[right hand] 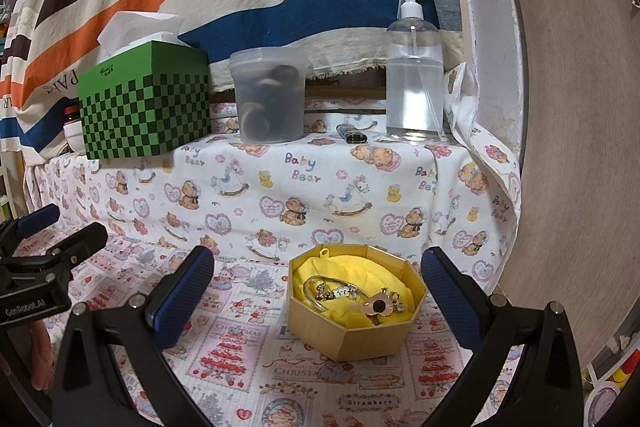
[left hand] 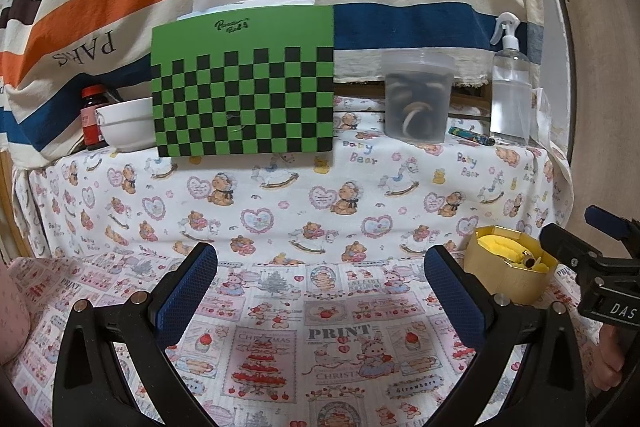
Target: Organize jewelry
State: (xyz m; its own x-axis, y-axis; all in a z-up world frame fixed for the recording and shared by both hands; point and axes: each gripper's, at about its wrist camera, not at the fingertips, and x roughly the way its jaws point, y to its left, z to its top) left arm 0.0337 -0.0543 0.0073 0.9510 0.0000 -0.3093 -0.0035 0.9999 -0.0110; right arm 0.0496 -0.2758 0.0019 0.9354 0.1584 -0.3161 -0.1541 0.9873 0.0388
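A gold octagonal box [right hand: 352, 331] with yellow lining sits on the printed cloth between my right gripper's fingers, a little ahead of them. Inside lie a bracelet with charms [right hand: 332, 291] and a round pink-gold piece [right hand: 378, 306]. My right gripper [right hand: 318, 291] is open and empty. My left gripper [left hand: 320, 287] is open and empty over bare cloth; the box [left hand: 508, 279] shows to its right, next to its right finger. The right gripper's body [left hand: 596, 267] shows at the right edge of the left wrist view.
On the raised shelf at the back stand a green checkered tissue box [left hand: 244, 83], a lidded plastic tub [left hand: 416, 95], a clear spray bottle [right hand: 414, 75], a lighter [right hand: 352, 135], a white bowl [left hand: 124, 125] and a dark jar [left hand: 94, 119]. A striped cloth hangs behind.
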